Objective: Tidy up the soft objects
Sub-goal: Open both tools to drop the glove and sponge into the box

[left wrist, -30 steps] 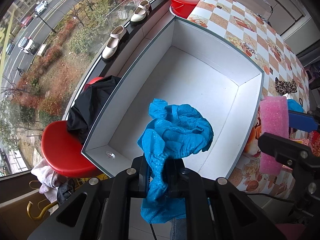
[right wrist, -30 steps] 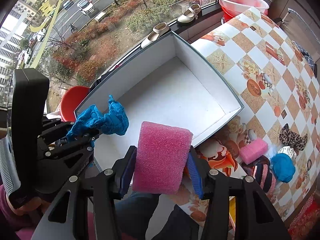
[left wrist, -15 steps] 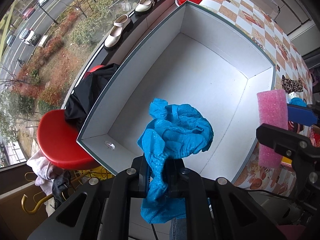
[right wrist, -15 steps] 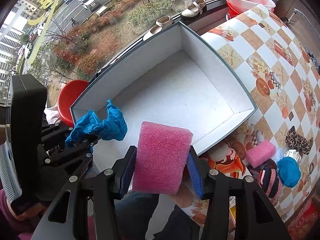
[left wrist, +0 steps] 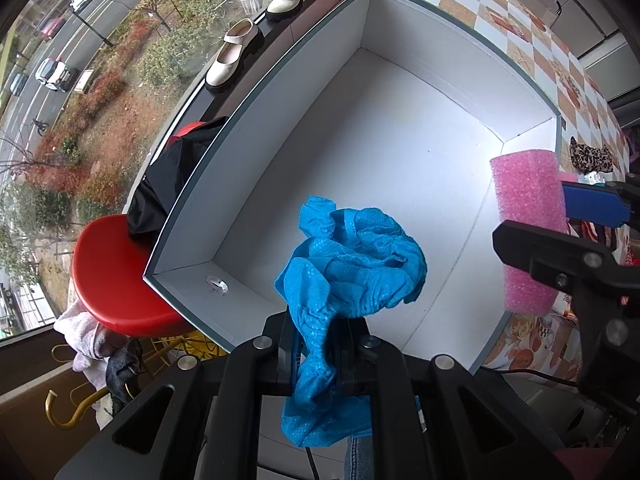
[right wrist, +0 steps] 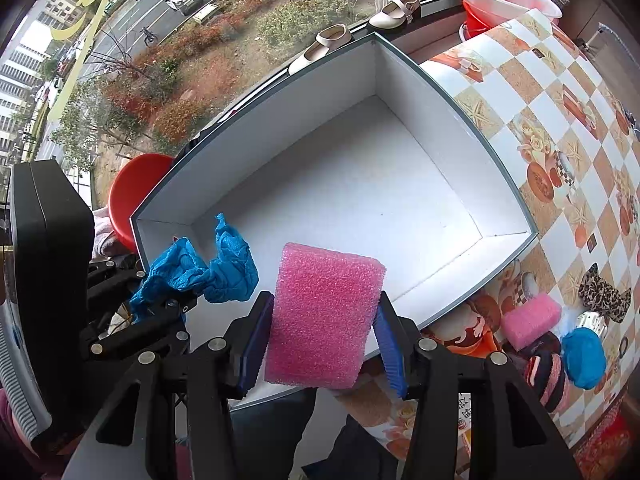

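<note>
While the left gripper (left wrist: 316, 344) is clamped on a crumpled blue cloth (left wrist: 352, 268), the right gripper (right wrist: 320, 340) squeezes a pink sponge (right wrist: 324, 316) between its blue pads (right wrist: 390, 356). Both held things hang over the near end of a white box (right wrist: 420, 92) that lies ahead of the fingers. Right of the right gripper, on the checkered tablecloth (right wrist: 560, 128), sit another pink sponge (right wrist: 530, 320) and a blue bundle (right wrist: 584, 358).

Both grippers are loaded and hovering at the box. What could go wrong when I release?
1. The blue cloth hangs through the left gripper, with a tail below the jaws; it may snag on release.
2. The pink sponge in the right gripper sits near the near rim of the white box; dropped there, it might land outside.
3. The grippers are close together and could bump.
</note>
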Motion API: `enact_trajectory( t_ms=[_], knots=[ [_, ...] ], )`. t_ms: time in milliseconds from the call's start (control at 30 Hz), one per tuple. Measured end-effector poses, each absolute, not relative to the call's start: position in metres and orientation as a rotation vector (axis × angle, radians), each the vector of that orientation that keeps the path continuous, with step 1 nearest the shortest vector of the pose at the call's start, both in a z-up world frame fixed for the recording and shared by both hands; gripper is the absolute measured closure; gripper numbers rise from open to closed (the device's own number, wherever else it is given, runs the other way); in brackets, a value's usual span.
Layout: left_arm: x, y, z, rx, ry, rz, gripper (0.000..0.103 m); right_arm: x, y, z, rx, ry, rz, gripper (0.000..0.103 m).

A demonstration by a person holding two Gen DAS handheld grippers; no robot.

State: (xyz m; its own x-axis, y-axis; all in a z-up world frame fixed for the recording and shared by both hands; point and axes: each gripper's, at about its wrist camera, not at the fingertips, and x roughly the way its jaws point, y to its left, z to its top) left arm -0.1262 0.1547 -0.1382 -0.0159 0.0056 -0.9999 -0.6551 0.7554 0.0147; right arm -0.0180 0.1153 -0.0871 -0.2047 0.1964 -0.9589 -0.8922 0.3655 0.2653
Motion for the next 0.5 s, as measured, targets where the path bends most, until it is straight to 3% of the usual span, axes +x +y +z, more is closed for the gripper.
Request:
enact_trajectory(
  t_ms=[300,333,400,433,467,500],
  knots=[
    [-0.126,0.151,-0.135,-0.549,1.496,0.552,0.088,-0.018,0.115,-0.087,-0.676,1.43,1.141,0.052],
    [-0.126,0.151,-0.135,-0.549,1.49,0.549,0.08,-0.018,0.114,-0.087,-0.674,1.431,1.142,0.052],
    [-0.126,0.151,-0.133,-0.551,1.479,0.548,0.05,-0.017,0.115,-0.087,-0.665,1.436,1.145,0.051],
    [-0.126,0.151,-0.132,-0.556,1.469,0.547,0.028,-0.016,0.114,-0.087,-0.656,1.438,1.146,0.042],
    [-0.127,0.152,-0.129,-0.569,1.445,0.546,0.022,-0.015,0.114,-0.086,-0.645,1.437,1.143,0.032],
    [-0.128,0.153,-0.127,-0.587,1.422,0.539,0.022,-0.014,0.113,-0.085,-0.634,1.433,1.138,0.008]
  ],
)
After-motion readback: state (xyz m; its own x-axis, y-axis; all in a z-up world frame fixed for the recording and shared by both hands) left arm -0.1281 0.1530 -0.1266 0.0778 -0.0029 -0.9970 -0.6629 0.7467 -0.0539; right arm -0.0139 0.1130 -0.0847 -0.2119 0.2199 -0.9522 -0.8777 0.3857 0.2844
